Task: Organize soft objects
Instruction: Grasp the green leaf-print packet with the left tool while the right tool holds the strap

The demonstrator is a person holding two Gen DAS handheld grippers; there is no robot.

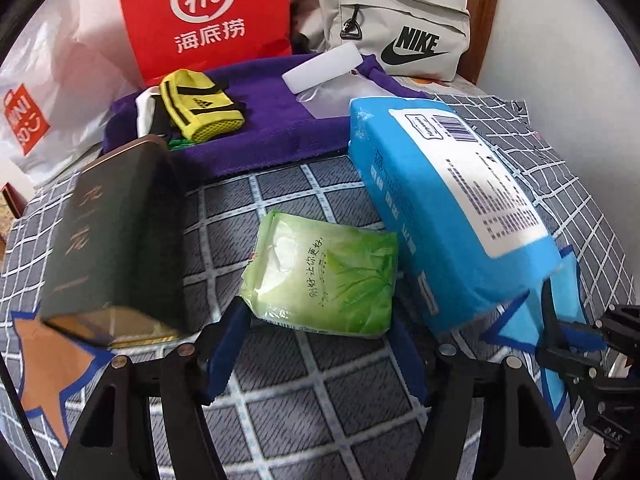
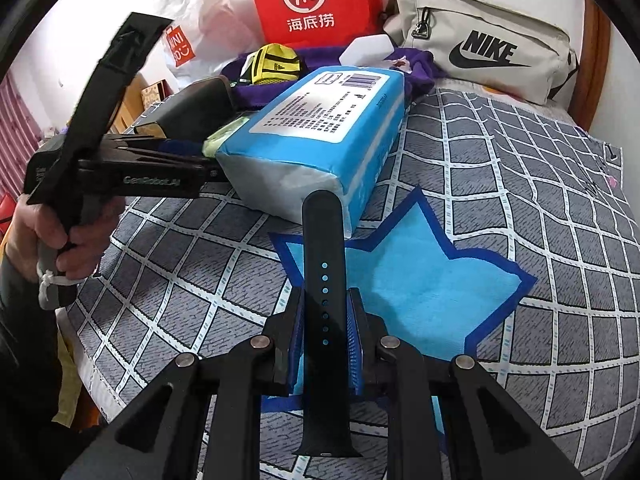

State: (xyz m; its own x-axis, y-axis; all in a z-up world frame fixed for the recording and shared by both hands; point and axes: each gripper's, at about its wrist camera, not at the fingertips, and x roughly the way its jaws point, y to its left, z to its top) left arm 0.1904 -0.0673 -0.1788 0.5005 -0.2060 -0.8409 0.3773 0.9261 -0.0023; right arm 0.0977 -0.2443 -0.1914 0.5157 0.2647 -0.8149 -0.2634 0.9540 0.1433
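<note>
My left gripper is open, its fingers on either side of a small green tissue pack lying on the checked bedspread. A large blue tissue pack lies just right of it; it also shows in the right wrist view. My right gripper is shut on a black watch strap, held upright above the bed. The right gripper shows at the right edge of the left wrist view. A purple towel at the back carries a yellow sock and a white block.
A dark green tin box stands left of the green pack. A red paper bag, a white plastic bag and a grey Nike bag line the back. The person's hand holds the left gripper's handle.
</note>
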